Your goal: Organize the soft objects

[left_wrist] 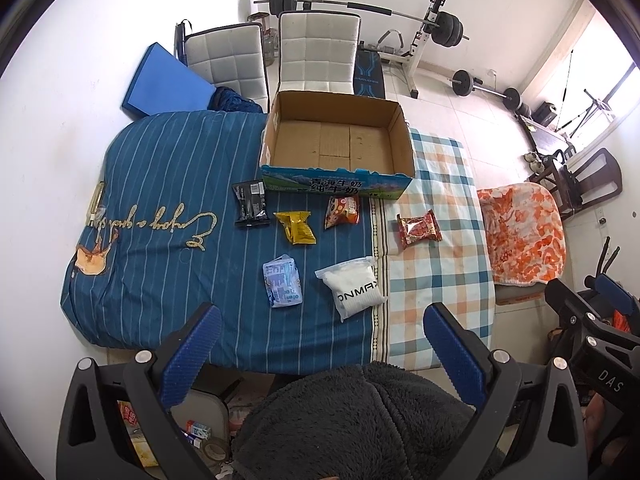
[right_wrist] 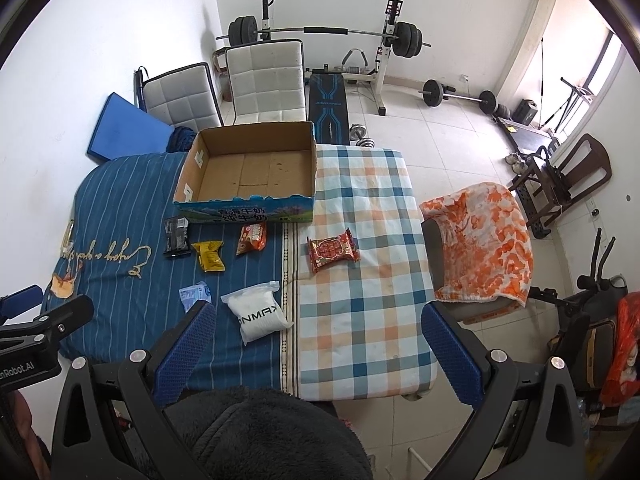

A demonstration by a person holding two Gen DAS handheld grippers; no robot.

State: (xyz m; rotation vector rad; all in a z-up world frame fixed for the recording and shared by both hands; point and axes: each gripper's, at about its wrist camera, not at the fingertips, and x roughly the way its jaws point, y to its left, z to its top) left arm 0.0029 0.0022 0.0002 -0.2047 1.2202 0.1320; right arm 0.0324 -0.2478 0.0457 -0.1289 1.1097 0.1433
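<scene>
I have the table ahead of me, its left part under a blue striped cover (left_wrist: 168, 184) and its right part under a plaid cloth (right_wrist: 360, 280), and at the far edge sits the open cardboard box (left_wrist: 340, 142), which looks empty and is, I judge, where the soft packets belong. Six packets lie loose between the box and me: a white pouch (left_wrist: 354, 286) nearest, straddling the seam of the two cloths; a pale blue pack (left_wrist: 282, 280) just to its left; then further off a red packet (left_wrist: 418, 228) alone on the plaid, a yellow one (left_wrist: 298, 226), an orange-red one (left_wrist: 342, 210) touching the foot of the box, and a black one (left_wrist: 250, 204) by the box's left corner. My left gripper (left_wrist: 320, 336) hangs over the near edge with its fingers spread wide and nothing between them; my right gripper (right_wrist: 316, 340) is likewise wide open and empty. The white pouch is the one I would take first, I think: it lies straight ahead of the left fingers, slightly right of their midline, and ahead-left of the right fingers. Its long axis runs diagonally, far-left to near-right, so either wrist would need a twist to close across the narrow side. The left hand seems marginally better lined up.
</scene>
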